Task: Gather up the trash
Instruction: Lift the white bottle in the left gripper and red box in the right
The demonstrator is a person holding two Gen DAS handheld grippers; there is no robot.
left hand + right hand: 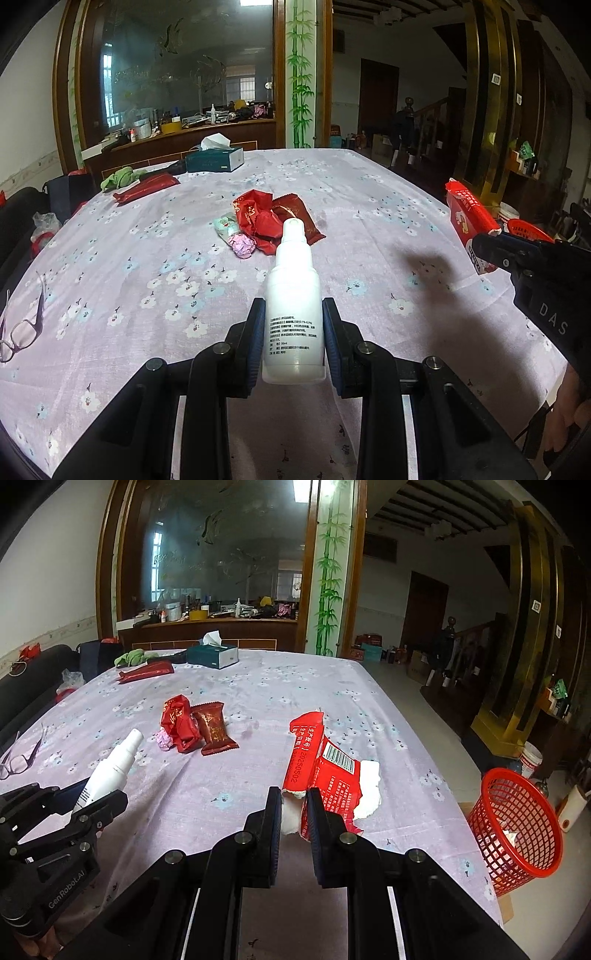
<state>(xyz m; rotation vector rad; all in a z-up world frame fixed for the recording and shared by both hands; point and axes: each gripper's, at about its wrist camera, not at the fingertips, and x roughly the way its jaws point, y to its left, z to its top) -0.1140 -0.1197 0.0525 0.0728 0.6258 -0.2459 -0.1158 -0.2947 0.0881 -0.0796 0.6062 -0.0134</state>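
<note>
Lavender floral cloth is covering the table (369,192), and I am using the crumpled wrapper pile (269,221) at its middle as my landmark. I am gripping a white spray bottle (293,295) in my left gripper (294,325), its pads clenched on the bottle's lower body, nozzle pointing straight toward the pile, the bottle lifted off the cloth on the near side of it. My right gripper (294,805) is pinching a torn red packet (325,771) by its ragged lower edge, white lining showing, held above the cloth to the right of the pile. A red mesh basket (517,823) is sitting on the floor beyond the table's right edge, farther right of the pile than the packet. Touching the pile's near-left edge, a pink crumpled ball (242,245) and a pale green wrapper (226,225) are lying. Far left of the pile, eyeglasses (22,328) are resting on the cloth. Behind the pile, toward the far left corner, a long red packet (146,186), a green cloth (120,177) and a tissue box (215,158) are lying.
</note>
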